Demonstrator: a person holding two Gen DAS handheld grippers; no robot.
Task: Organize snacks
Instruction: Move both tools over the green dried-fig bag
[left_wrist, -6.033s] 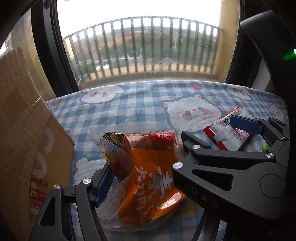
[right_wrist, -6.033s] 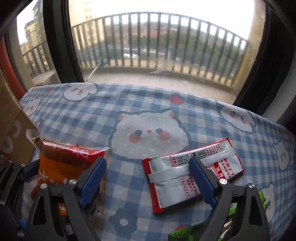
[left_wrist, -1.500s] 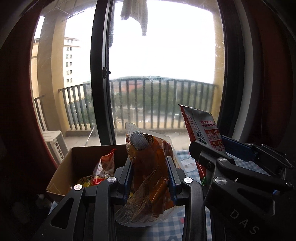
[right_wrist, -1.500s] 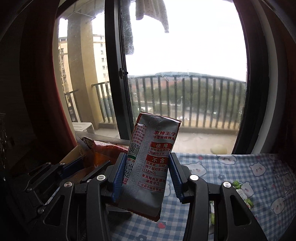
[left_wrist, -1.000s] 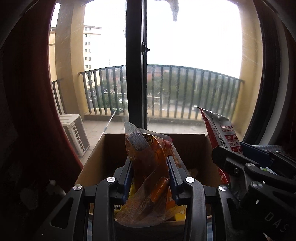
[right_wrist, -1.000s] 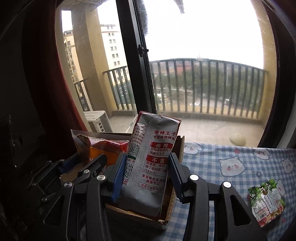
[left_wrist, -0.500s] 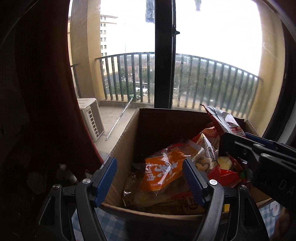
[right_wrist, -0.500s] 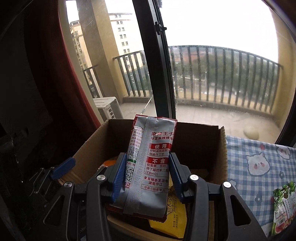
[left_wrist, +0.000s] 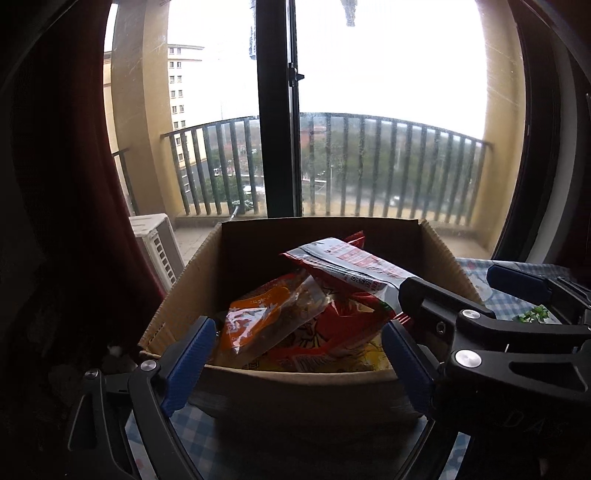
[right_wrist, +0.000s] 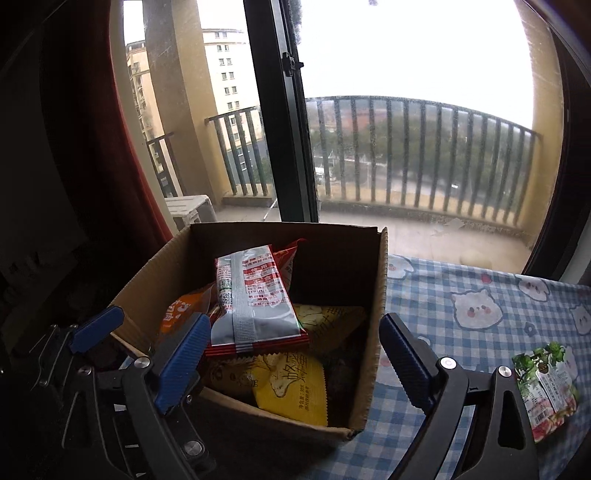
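The big cardboard box (right_wrist: 369, 295) sits at the edge of the checked tablecloth (right_wrist: 480, 295) by the window (left_wrist: 369, 110), and it is full of snacks. Half a second ago the right gripper (right_wrist: 291, 354) was pinching the silver and red packet (right_wrist: 258, 295) and holding it up straight. Now its blue fingers (right_wrist: 181, 354) are spread wide with nothing between them, and the packet lies on top of the pile in the box. The packet's long side runs away from the camera toward the far wall of the box, and its printed side faces up. The left gripper (left_wrist: 295, 362) is spread wide too and holds nothing. The orange packet (left_wrist: 266, 317) it let go of lies slanted in the box, just beside the silver one. A yellow packet (right_wrist: 291, 384) lies under them. A small green packet (right_wrist: 546, 387) lies on the cloth, well apart from the box.
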